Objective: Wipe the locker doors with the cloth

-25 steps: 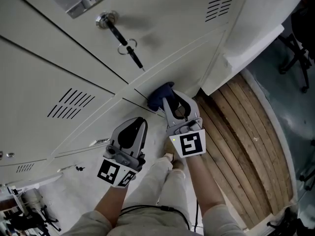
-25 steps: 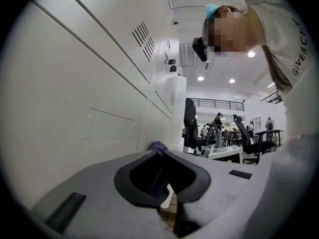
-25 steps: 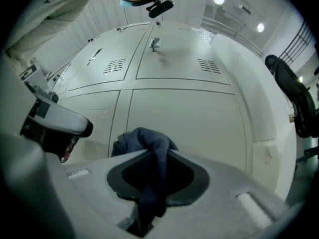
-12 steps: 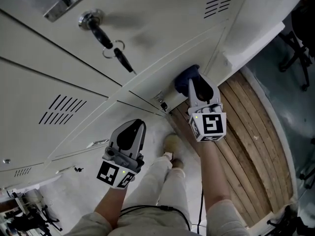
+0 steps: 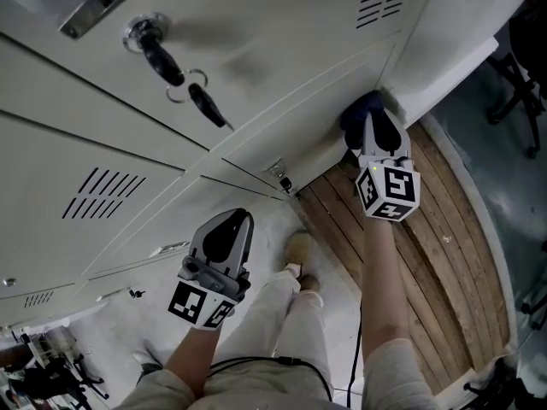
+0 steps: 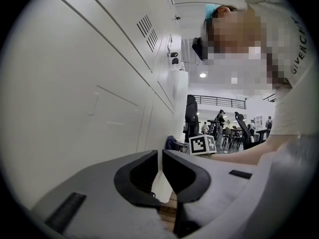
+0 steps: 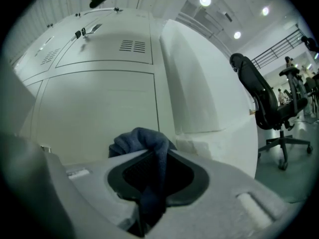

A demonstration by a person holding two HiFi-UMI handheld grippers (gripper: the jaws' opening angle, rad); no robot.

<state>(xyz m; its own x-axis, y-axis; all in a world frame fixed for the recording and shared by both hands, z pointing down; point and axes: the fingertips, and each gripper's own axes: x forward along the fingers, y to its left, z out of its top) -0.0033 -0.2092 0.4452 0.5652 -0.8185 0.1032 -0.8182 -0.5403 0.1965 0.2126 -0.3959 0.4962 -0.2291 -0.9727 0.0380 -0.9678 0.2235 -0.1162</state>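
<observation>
Head view: right gripper was clamped on dark cloth, pressed at lower right corner of locker door; left gripper hung closed, empty, well apart from that corner; risk judged: friction at door's edge could drag cloth free.

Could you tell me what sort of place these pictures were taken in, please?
Probably an open-plan office or workplace with staff lockers: a bank of pale metal locker doors with vent slots, keys hanging from one lock, and a black office chair nearby.
</observation>
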